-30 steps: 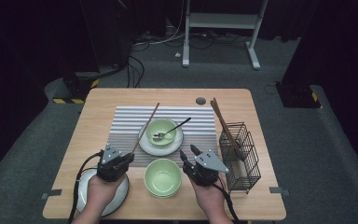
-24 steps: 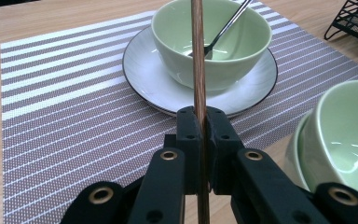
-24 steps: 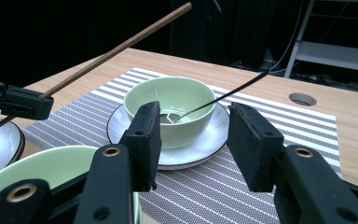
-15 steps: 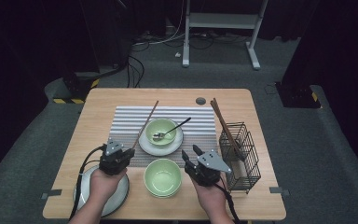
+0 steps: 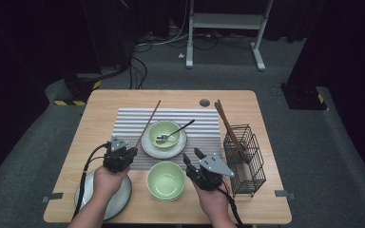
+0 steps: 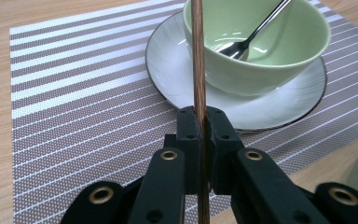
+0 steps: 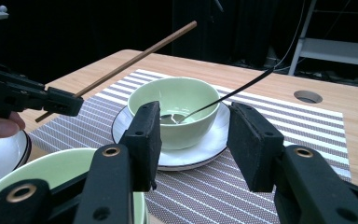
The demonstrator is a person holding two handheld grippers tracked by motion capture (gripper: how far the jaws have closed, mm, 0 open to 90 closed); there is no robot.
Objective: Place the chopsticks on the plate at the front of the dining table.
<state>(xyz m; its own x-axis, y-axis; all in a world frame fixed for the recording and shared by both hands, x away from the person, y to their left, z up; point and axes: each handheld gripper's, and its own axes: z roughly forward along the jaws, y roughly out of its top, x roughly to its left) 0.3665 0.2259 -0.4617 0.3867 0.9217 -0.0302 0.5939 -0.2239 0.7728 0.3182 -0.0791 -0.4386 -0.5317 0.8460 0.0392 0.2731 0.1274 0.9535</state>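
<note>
1 chopstick pinched in the left gripper, lifted over the mat.

2 green bowls: 1 on a white plate with 1 spoon in it, 1 near the table's front edge between the grippers. A 2nd plate lies under the left hand. The right gripper has its jaws open and empty, just right of the near bowl. 1 wire basket at the right holds more chopsticks, their count unclear.
</note>
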